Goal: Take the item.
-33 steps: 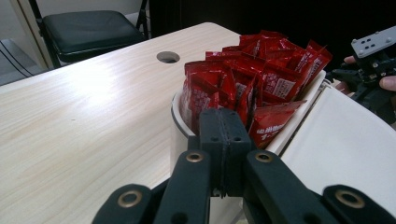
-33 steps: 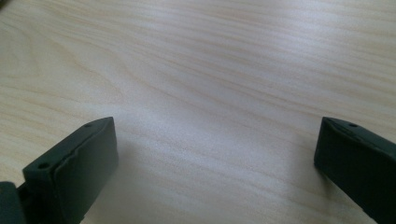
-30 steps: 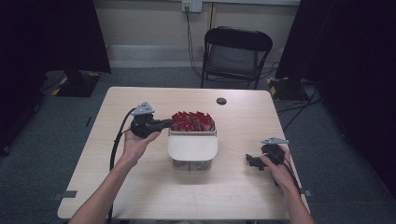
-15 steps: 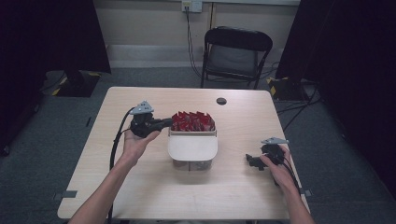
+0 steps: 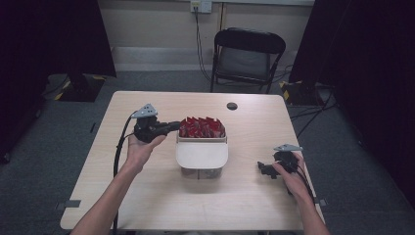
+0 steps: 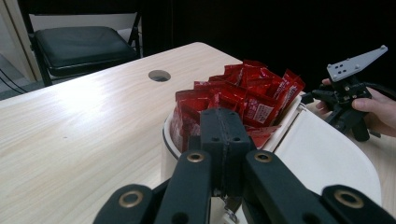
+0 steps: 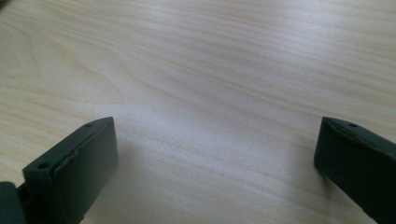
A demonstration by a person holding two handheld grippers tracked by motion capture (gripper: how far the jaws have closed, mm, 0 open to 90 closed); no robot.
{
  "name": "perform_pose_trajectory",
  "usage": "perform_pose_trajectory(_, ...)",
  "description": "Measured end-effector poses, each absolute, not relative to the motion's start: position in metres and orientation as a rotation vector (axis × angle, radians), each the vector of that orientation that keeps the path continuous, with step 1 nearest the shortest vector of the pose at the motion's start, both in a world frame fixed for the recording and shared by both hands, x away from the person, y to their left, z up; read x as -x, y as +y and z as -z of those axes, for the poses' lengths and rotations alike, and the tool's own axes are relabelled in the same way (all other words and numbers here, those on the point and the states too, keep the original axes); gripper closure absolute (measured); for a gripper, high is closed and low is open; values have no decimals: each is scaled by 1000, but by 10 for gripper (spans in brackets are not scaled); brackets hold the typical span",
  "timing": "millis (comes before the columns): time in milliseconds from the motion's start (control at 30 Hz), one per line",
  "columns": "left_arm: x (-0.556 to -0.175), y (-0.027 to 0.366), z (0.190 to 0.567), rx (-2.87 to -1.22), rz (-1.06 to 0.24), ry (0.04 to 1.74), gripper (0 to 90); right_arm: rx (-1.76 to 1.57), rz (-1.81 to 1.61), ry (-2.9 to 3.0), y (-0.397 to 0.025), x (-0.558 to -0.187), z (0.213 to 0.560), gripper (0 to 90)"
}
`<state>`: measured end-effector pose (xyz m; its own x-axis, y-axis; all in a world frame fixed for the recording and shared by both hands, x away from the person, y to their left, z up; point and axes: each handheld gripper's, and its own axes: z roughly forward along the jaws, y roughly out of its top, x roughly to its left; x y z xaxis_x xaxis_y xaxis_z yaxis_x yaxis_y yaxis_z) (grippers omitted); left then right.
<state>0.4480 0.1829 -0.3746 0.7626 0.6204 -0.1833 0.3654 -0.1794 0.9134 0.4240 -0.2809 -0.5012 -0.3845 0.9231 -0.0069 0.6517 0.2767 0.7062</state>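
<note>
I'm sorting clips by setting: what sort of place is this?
Probably a recording studio or lab, not a home: black curtains flank a lone wooden table, a folding chair stands behind, and cables trail over grey carpet.

Almost no change vs. 1 s ago. Left gripper, jaws pressed together, shifts a little toward the person and settles w/ tips at left rim of the container, just beside the red packets.
</note>
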Motion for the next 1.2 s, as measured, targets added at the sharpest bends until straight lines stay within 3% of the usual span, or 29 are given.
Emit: perform_pose_trajectory(1200,-442,193,353,-1722,-292,729,900,-1419,-877,2135,-281,-424,501,0)
